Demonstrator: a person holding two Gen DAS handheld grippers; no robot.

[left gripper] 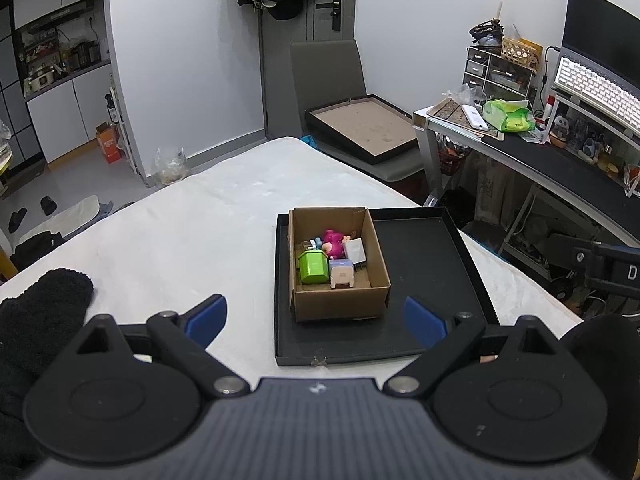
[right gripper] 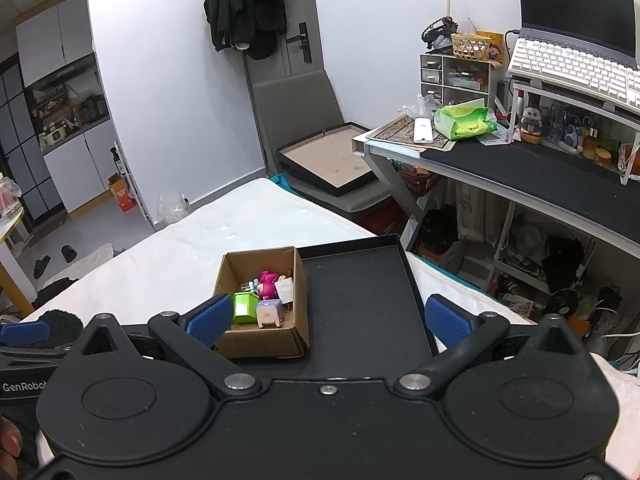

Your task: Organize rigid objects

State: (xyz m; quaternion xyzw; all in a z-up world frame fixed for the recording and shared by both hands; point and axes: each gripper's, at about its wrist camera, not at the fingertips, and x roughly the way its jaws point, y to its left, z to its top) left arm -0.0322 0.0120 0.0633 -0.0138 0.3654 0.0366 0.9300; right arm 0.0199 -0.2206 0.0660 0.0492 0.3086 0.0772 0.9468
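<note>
The small brown cardboard box (left gripper: pixel 338 264) stands in the left part of the flat black tray (left gripper: pixel 424 264) on the white bed (left gripper: pixel 180 232), so the toys stay together. Inside lie a green plastic bin (left gripper: pixel 313 267), a pink figure (left gripper: pixel 335 242) and white pieces. The left gripper (left gripper: pixel 316 320) and right gripper (right gripper: pixel 326 320) are wide open and empty.

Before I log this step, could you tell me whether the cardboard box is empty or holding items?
Holding items: the open cardboard box contains a green toy bin, a pink figure and other small objects.
</note>
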